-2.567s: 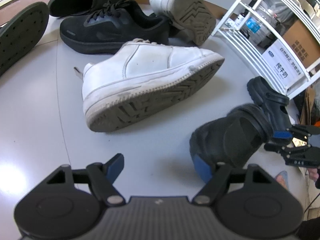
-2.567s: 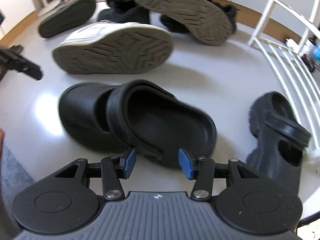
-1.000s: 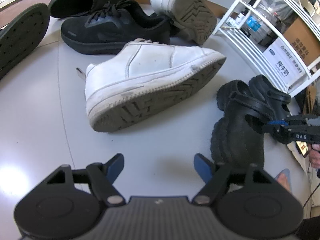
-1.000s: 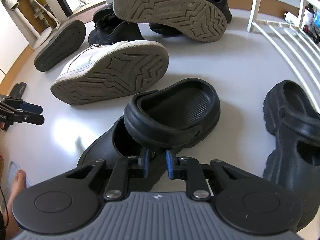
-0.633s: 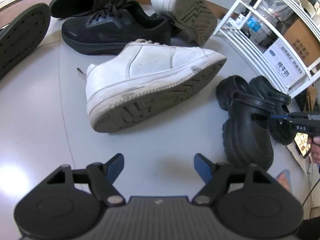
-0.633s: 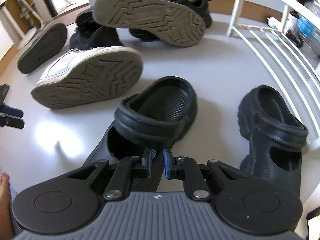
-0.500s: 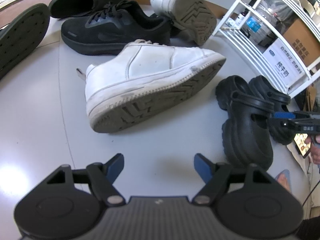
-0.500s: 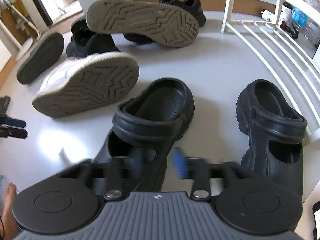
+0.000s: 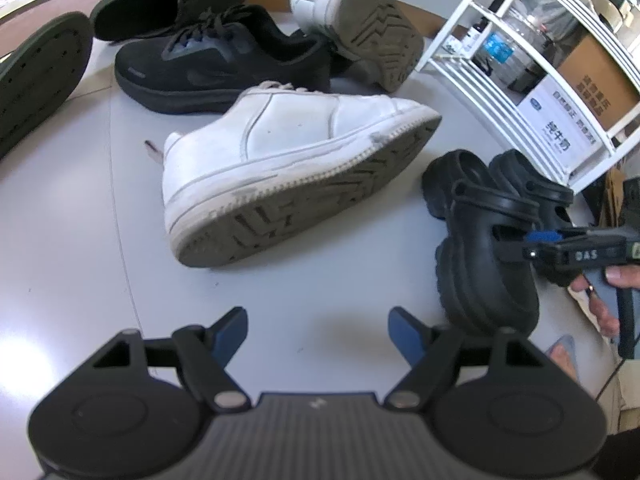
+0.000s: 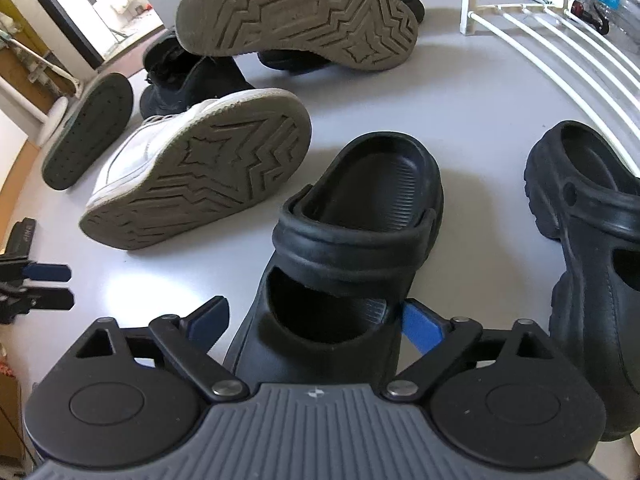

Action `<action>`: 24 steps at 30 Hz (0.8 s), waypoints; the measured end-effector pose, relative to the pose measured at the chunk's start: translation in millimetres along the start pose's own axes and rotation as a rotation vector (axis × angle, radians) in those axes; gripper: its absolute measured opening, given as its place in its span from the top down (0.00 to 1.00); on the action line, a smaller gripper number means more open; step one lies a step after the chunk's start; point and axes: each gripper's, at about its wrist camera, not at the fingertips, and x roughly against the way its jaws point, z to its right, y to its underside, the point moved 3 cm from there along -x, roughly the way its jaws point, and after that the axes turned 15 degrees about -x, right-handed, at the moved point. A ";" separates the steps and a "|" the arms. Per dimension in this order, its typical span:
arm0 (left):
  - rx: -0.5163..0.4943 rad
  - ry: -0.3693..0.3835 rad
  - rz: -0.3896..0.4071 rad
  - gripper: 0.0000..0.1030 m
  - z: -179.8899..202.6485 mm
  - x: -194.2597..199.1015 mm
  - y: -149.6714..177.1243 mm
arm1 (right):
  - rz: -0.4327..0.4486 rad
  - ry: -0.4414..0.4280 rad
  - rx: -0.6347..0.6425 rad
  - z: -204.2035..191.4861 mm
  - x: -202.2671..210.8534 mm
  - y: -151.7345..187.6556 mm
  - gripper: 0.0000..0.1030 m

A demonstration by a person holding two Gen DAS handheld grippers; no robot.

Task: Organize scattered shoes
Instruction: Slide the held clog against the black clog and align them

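Observation:
Two black clogs stand side by side on the grey floor. The nearer clog sits upright between my right gripper's open fingers, which no longer grip it. The second clog stands to its right. In the left wrist view both clogs show at right, with the right gripper beside them. My left gripper is open and empty above bare floor. A white sneaker lies on its side ahead of it.
A black sneaker, a second white sneaker sole-up, a dark slip-on and a sole-up dark shoe lie at the back. A white wire rack with bottles and a box stands at right.
My right gripper has opened and let go of the nearer clog, which now stands upright beside its mate. The left gripper has not moved.

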 end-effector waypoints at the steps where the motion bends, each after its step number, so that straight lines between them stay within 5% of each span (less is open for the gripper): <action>1: -0.002 0.003 -0.001 0.23 0.3 0.3 0.2 | 0.006 0.018 0.004 -1.4 -4.8 0.2 0.07; 7: -0.007 0.038 0.001 0.23 3.5 0.9 -0.4 | 0.009 0.050 0.075 -4.3 -7.2 3.1 0.14; 24: -0.006 0.049 -0.020 0.19 11.8 -10.2 -8.5 | 0.010 0.110 0.190 42.7 14.8 -4.7 0.14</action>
